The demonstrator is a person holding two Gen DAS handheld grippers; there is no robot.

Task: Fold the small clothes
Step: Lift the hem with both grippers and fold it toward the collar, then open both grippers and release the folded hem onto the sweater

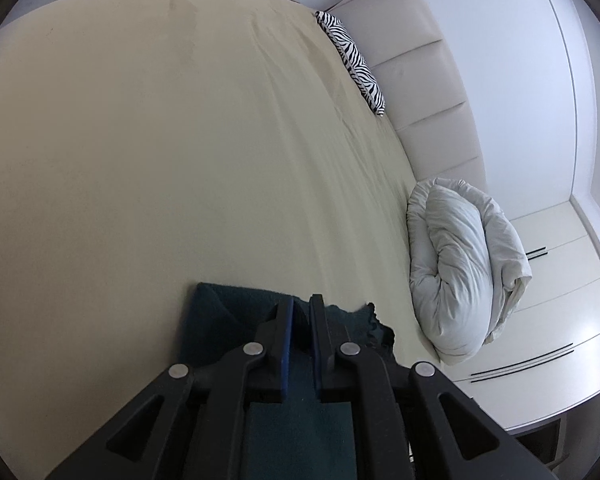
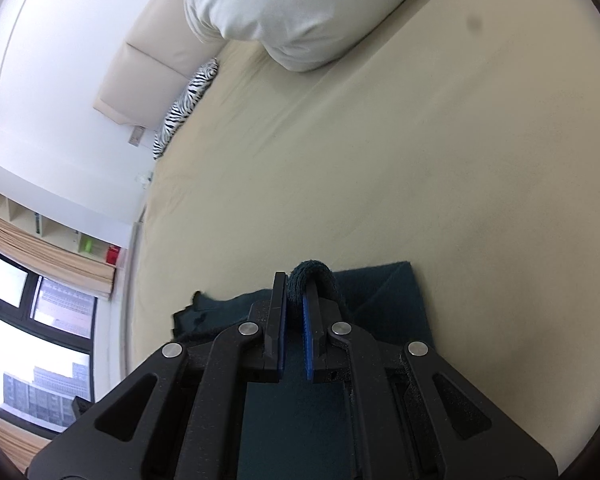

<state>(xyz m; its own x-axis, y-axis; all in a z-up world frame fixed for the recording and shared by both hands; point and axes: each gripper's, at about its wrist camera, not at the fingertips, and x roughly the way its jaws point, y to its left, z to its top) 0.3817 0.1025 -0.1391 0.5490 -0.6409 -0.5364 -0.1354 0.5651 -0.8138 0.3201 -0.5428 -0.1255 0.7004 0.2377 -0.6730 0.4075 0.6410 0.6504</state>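
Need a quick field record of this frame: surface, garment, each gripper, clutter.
surface: beige bed sheet
garment: dark teal fleece cloth, lying partly folded on the sheet
left gripper: narrow gap, cloth at its fingers, grip unclear
right gripper: shut on a rolled edge of the cloth
clutter: white bundled duvet; zebra-print pillow

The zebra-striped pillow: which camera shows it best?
The left wrist view: the zebra-striped pillow lies lengthwise along the headboard, stripes clear. The right wrist view shows it smaller and foreshortened, near the frame's left.
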